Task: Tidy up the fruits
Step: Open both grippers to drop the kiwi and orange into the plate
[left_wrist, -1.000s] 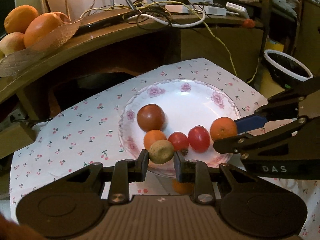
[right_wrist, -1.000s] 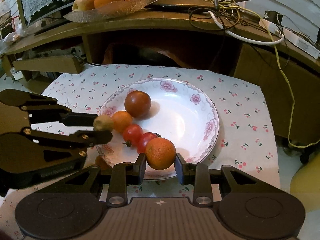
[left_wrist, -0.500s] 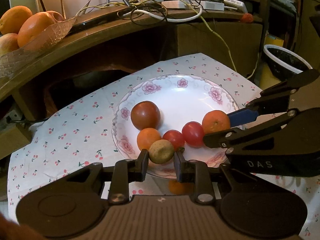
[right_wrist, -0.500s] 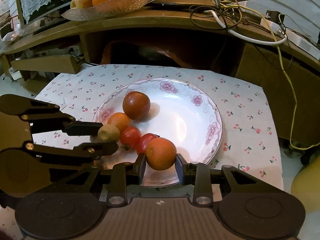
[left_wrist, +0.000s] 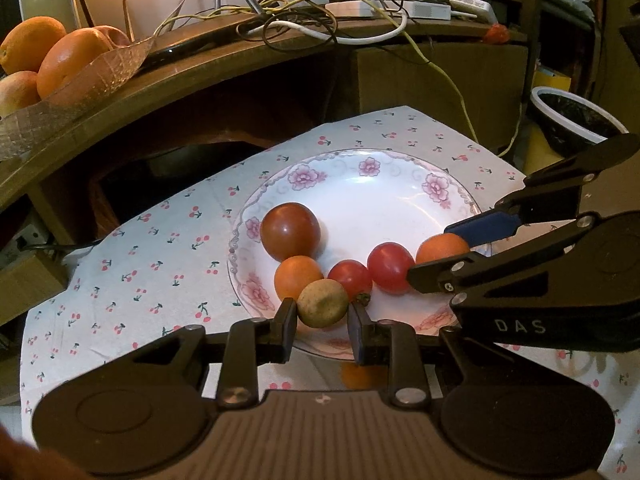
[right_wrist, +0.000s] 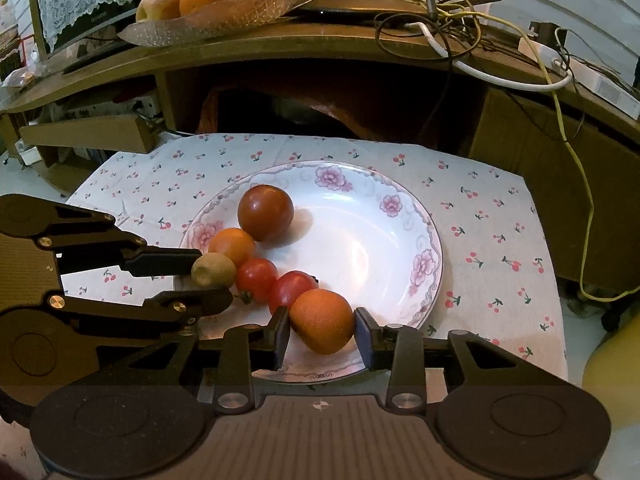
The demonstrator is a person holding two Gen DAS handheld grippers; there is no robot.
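Plate: we see a white plate (right_wrist: 404, 216) with pink flowers round its rim, sitting on a cherry-print cloth (right_wrist: 492, 216) that covers a low table.
Plate contents: six small fruits lie in a curved row along the near-left side of the plate, each touching or just beside its neighbour.
Far end of the row: a dark red tomato (right_wrist: 265, 212), the biggest piece, sits toward the plate's middle.
Next: a small orange fruit (right_wrist: 231, 245) lies just beside it, then two red cherry tomatoes (right_wrist: 257, 279) (right_wrist: 291, 287), the first with a green stem end.
Left gripper: our left gripper (left_wrist: 322, 318) holds a brownish-green round fruit (left_wrist: 322, 303); we see its jaws clamped on that fruit, over the plate's near-left rim, beside the small orange fruit.
Right gripper: our right gripper (right_wrist: 322, 330) has an orange mandarin (right_wrist: 322, 320) between its jaws, which are opening; the left pad looks just clear of the skin, and we cannot tell about the right one. The mandarin sits at the near end of the row, on the plate's inner slope.
Glass dish: on the wooden shelf (right_wrist: 360, 48) behind, a cut-glass dish (right_wrist: 208, 24) holds oranges and apples piled together.
Bowl: in the left wrist view a white-rimmed dark bowl (left_wrist: 576, 116) stands off to the right; we cannot tell what is in it.
Shelf clutter: tangled cables (right_wrist: 460, 28) lie beside the dish.
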